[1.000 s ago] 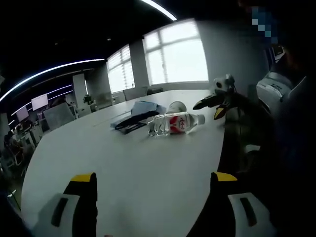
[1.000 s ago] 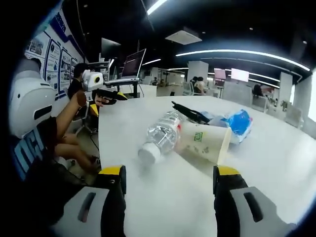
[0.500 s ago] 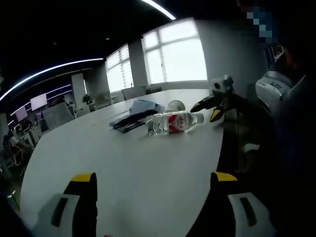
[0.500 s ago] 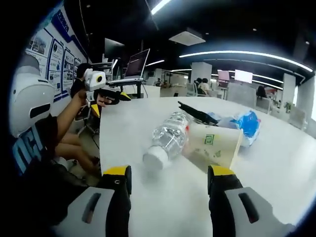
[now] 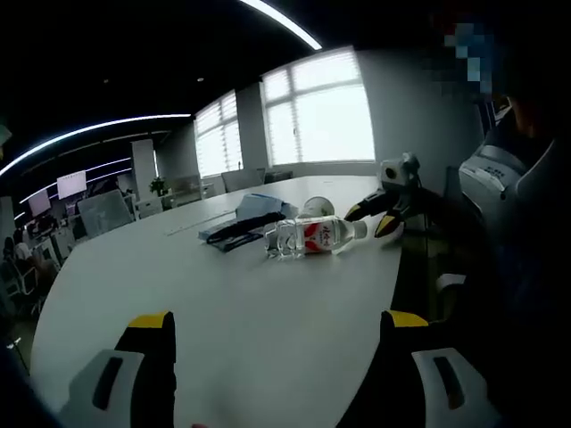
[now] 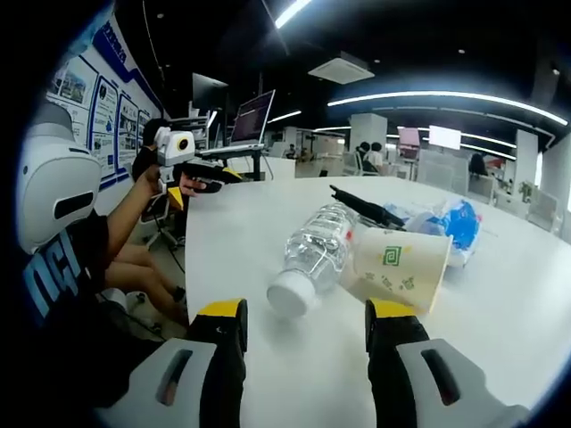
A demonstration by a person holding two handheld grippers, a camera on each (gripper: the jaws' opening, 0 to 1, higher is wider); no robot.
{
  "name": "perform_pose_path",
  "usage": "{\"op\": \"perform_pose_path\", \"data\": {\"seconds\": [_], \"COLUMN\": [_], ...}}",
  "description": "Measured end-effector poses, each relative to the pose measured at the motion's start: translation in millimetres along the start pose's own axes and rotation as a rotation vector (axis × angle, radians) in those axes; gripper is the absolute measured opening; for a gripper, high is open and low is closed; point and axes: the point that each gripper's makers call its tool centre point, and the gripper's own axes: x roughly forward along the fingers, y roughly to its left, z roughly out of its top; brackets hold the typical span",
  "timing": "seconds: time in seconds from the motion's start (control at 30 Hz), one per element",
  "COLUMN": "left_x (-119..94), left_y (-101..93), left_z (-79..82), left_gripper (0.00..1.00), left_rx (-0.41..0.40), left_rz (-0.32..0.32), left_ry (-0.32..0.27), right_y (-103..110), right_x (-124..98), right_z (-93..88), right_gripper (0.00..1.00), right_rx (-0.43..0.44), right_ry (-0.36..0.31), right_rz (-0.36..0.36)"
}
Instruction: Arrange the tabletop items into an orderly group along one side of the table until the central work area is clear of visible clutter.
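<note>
My right gripper (image 6: 303, 321) is open and empty, its jaws framing the cap of the bottle (image 6: 314, 254) at 12 o'clock. A paper cup (image 6: 401, 267) lies touching the bottle at 1 o'clock, with a black pouch (image 6: 366, 210) and blue bag (image 6: 459, 227) beyond. My left gripper (image 5: 278, 332) is open too, well short of the pile. I judge nothing is sorted yet; the table (image 6: 268, 392) awaits clearing.

paper cup (image 6: 399, 267): green square logo, unreadable | bottle (image 5: 312, 237): red label, illegible
</note>
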Motion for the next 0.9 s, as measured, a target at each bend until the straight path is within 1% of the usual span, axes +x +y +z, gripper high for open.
{"op": "perform_pose_path", "data": {"seconds": [0.07,0.17,0.2,0.23,0.3,0.37,0.5,0.63,0.8,0.9], "left_x": [0,-1,-1,-2,-3,-4,-7,-7,-9,-9], "left_y": [1.9,2.6,2.7,3.7,4.4,7.3,10.5,12.1,15.6,17.2], "left_z": [-1.6,-2.0,-2.0,-2.1,-3.1,-3.6,-3.3,-6.4,-7.5,-8.2], "left_gripper": [0.95,0.96,0.96,0.97,0.98,1.00,1.00,1.00,1.00,1.00], "left_rx": [-0.005,-0.005,-0.007,-0.015,-0.017,-0.024,-0.043,-0.051,-0.069,-0.076], "left_rz": [0.007,0.011,0.011,0.013,0.018,0.031,0.034,0.037,0.050,0.057], "left_ry": [0.004,0.003,0.003,0.001,0.006,0.009,-0.001,0.011,0.014,0.017], "right_y": [0,2,2,4,6,7,6,7,7,7], "right_x": [1,3,3,5,6,8,10,10,11,10], "right_z": [0.3,-0.2,-0.1,1.9,3.3,4.4,3.4,5.8,5.7,6.2], "right_gripper": [0.49,0.45,0.46,0.46,0.46,0.43,0.40,0.38,0.33,0.32], "right_rx": [0.001,0.008,0.010,0.015,0.024,0.041,0.038,0.040,0.046,0.053], "right_ry": [-0.003,-0.003,-0.004,-0.019,-0.028,-0.040,-0.038,-0.052,-0.051,-0.055], "right_rz": [-0.001,0.003,0.003,0.008,0.016,0.019,0.008,0.011,0.014,0.014]}}
